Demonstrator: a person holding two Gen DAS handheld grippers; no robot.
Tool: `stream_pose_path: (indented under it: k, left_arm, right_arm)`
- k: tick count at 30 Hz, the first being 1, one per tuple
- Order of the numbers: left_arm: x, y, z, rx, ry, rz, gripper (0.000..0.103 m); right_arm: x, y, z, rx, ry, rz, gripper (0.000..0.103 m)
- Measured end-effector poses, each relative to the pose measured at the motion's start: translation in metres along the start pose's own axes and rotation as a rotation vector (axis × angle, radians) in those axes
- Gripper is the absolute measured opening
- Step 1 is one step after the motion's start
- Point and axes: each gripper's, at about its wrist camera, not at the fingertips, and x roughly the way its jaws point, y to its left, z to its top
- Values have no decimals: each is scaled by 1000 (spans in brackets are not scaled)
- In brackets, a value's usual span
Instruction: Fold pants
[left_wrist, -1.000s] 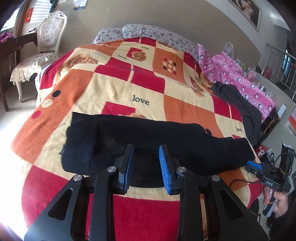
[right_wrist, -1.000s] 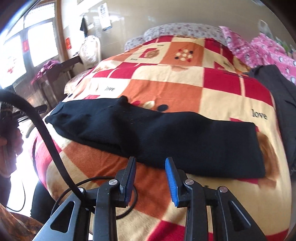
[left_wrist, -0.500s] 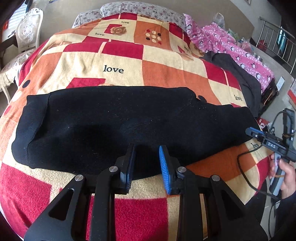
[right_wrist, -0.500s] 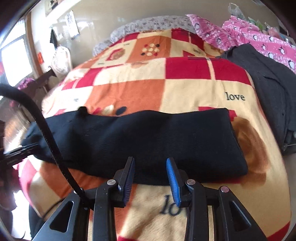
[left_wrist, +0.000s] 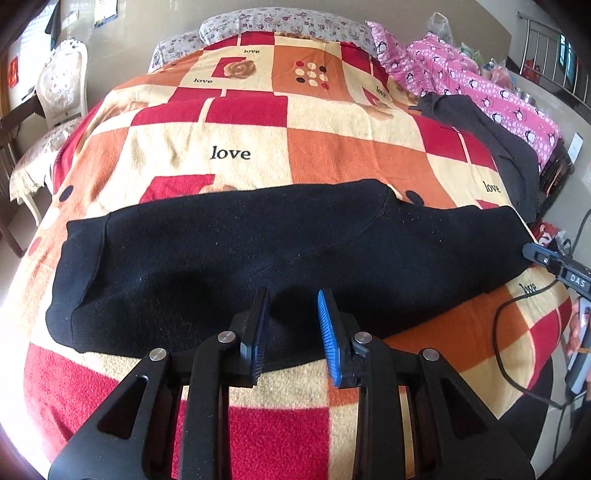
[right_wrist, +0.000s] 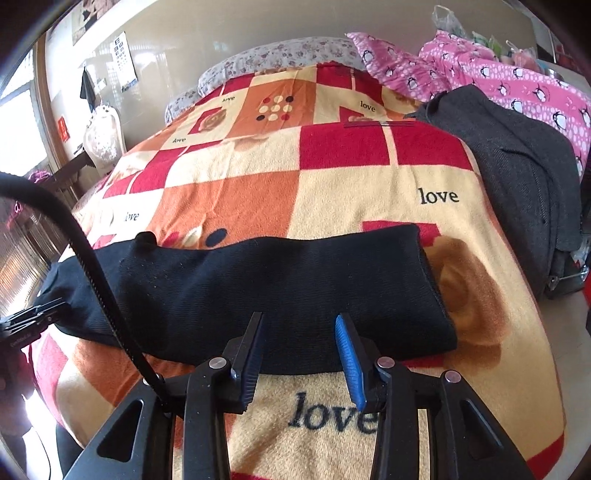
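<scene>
The black pants (left_wrist: 258, 251) are laid flat on the checked blanket (left_wrist: 332, 155) of the bed, long axis running side to side across both wrist views, i.e. crosswise to the line each gripper points along. Seen from the left gripper (left_wrist: 291, 328), the wide end w/ a seamed band is off to the left, the narrower end tapers away to the right. Seen from the right gripper (right_wrist: 299, 347), the squared-off end (right_wrist: 432, 288) lies just ahead and to the right; the rest stretches away left.

Left gripper: fingers are held apart, nothing betw. them; tips are poised over the pants' near edge, contact can't be told. Right gripper: jaws are opening, nothing clamped; the near edge of the pants is seen in the gap ahead of the tips.

A grey garment (right_wrist: 517, 162) and pink penguin-print bedding (right_wrist: 517, 85) are piled farther off, right of both grippers. A black cable (right_wrist: 92, 266) is looped left of the right gripper.
</scene>
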Motion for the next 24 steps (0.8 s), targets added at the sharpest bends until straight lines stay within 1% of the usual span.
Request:
stream_pose_path:
  k: [2, 7, 10, 14, 20, 21, 22, 24]
  left_arm:
    - [-1, -4, 3, 9, -12, 14, 26]
    - [-2, -14, 11, 35, -31, 13, 26]
    - [-1, -16, 14, 36, -29, 14, 26]
    - [1, -18, 15, 23, -22, 16, 26]
    - [6, -12, 14, 9, -6, 31, 26]
    - [7, -10, 13, 2, -1, 35, 26]
    - [8, -8, 12, -5, 3, 38, 32]
    - [7, -3, 10, -23, 10, 33, 38]
  right_arm:
    - [-4, 3, -1, 0, -9, 11, 42]
    - [-11, 7, 0, 1, -24, 14, 43]
    - [-12, 5, 1, 16, -20, 24, 45]
    - [-12, 9, 0, 1, -18, 24, 45]
    - [-6, 11, -2, 16, -9, 43, 46]
    - [-4, 12, -3, 16, -4, 48, 46]
    - [-3, 14, -3, 13, 2, 55, 46]
    - [0, 20, -2, 1, 5, 64, 46]
